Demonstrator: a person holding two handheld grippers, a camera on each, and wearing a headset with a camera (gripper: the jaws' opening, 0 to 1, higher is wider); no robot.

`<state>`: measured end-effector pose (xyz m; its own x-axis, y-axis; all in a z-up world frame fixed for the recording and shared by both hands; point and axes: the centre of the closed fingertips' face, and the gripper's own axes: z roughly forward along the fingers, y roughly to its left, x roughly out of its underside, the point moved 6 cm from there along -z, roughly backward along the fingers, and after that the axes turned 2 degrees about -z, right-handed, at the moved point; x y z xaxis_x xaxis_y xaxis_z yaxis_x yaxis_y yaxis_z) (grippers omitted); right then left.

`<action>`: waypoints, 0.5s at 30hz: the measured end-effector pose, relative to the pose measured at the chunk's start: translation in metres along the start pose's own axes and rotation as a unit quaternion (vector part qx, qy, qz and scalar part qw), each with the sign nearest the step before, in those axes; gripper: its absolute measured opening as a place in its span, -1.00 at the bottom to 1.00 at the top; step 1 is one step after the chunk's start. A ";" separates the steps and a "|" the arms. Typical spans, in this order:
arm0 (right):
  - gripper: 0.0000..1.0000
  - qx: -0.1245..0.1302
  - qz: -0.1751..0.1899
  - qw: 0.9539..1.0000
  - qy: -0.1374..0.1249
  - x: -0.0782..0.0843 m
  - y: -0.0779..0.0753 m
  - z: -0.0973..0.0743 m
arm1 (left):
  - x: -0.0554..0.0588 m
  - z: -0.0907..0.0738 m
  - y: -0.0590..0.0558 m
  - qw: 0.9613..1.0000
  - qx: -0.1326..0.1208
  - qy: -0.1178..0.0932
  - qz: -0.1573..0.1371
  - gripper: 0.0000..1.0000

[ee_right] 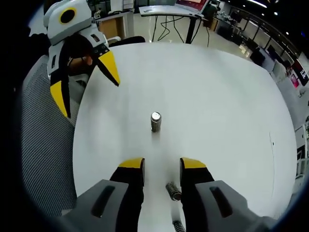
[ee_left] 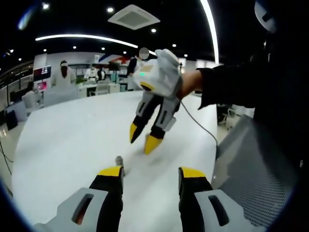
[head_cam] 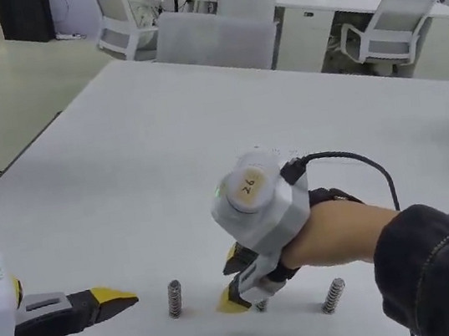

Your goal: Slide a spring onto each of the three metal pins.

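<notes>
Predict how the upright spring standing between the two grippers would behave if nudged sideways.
Tall and narrow on the smooth table, the spring would probably tip easily. Its round coiled body suggests it would then roll. It looks small, so likely light.

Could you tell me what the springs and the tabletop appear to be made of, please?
Springs: apparently bare metal wire, grey coils with a dull shine. Tabletop: smooth matte white, probably laminate or painted board; its core is not visible.

left tool (head_cam: 145, 330) low and level, jaws apart, right tool (head_cam: 232, 283) angled downward, jaws apart
</notes>
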<state>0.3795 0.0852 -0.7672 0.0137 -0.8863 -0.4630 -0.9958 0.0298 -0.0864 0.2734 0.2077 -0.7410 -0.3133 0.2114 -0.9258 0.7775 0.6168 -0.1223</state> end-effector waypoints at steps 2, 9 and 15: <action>-0.46 0.006 0.006 1.000 -0.003 0.003 -0.002 -0.003 | 0.001 0.003 -0.003 1.000 0.004 0.002 0.000 -0.21; -0.43 0.018 0.026 0.999 -0.015 0.013 -0.005 -0.011 | 0.003 0.007 -0.011 1.000 0.019 0.011 0.003 -0.22; -0.42 0.027 0.046 0.998 -0.023 0.025 -0.006 -0.017 | 0.004 0.007 -0.013 1.000 0.020 0.014 0.001 -0.22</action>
<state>0.3840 0.0550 -0.7632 -0.0714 -0.8564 -0.5114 -0.9869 0.1352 -0.0885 0.2659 0.1954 -0.7457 -0.3262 0.2341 -0.9159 0.7992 0.5858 -0.1349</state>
